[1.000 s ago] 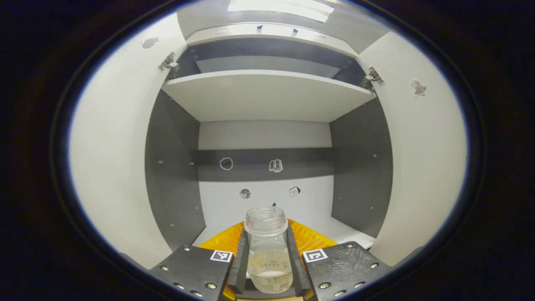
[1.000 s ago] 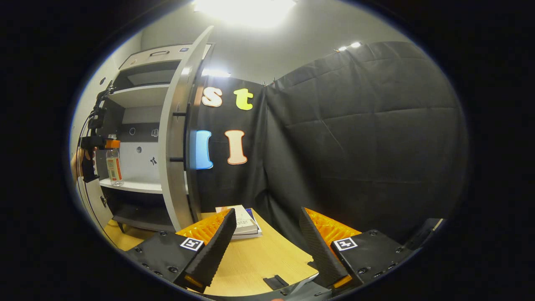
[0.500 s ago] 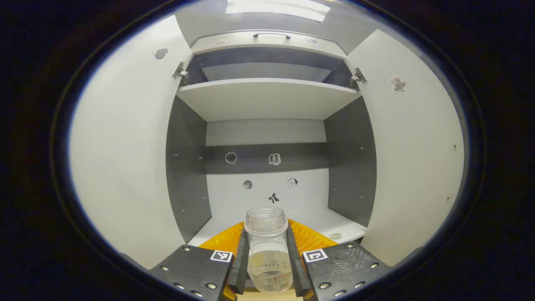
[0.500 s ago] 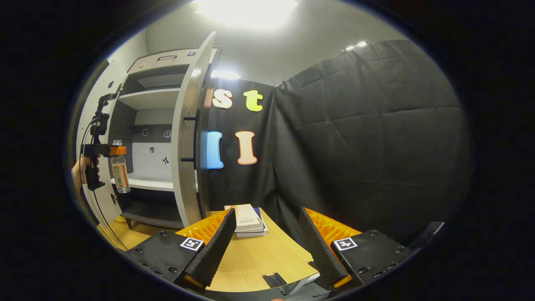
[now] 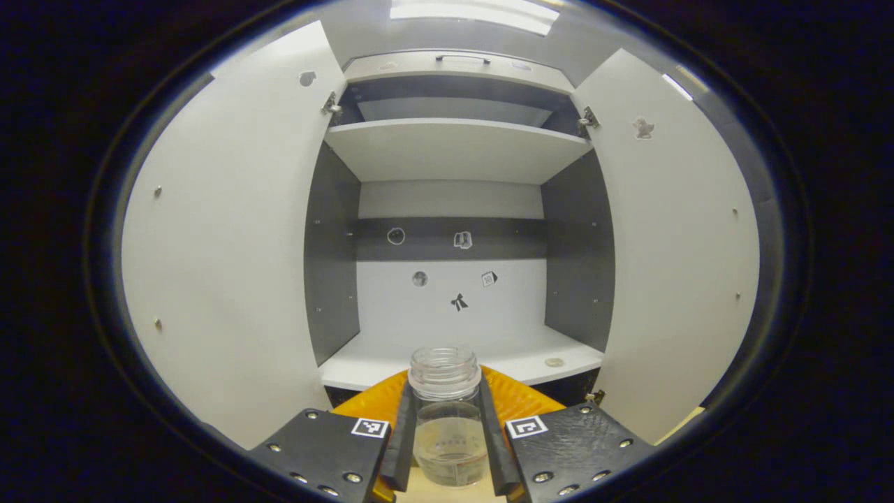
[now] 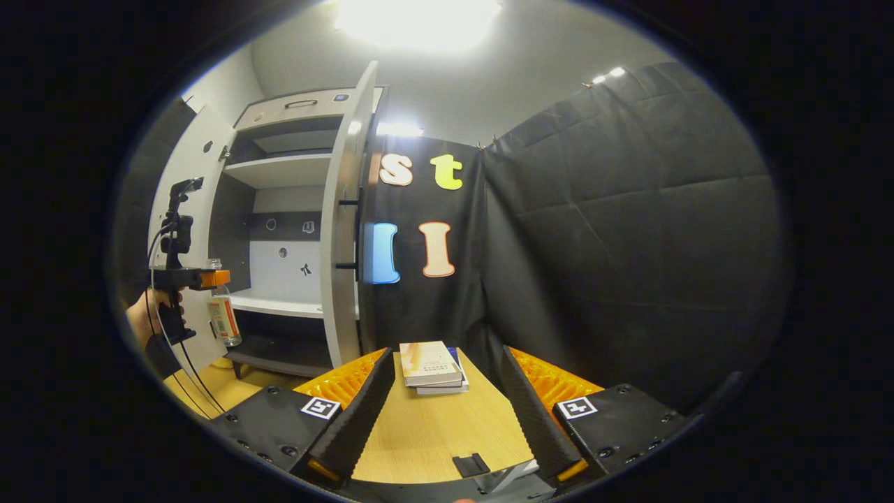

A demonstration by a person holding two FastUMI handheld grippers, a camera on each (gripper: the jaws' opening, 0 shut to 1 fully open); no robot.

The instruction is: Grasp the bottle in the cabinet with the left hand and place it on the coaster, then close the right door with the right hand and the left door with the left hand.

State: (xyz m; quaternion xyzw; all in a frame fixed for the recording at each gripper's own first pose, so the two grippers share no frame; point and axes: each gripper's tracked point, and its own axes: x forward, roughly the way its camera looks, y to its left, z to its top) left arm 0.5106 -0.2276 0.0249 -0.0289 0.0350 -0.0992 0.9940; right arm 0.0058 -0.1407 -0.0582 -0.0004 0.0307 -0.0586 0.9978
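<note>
- Left hand-held gripper (image 5: 447,436) clamps bottle (image 5: 448,412) near the neck, out of the cabinet (image 5: 447,150), in air.
- Right hand-held gripper (image 6: 447,412) open, empty, over bench (image 6: 433,426).
- Risk: capless bottle tilts, spills; coaster unseen.

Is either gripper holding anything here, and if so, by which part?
The left gripper holds the bottle, its two fingers pressed on opposite sides of the body just below the open neck. The right gripper is open and holds nothing.
</note>
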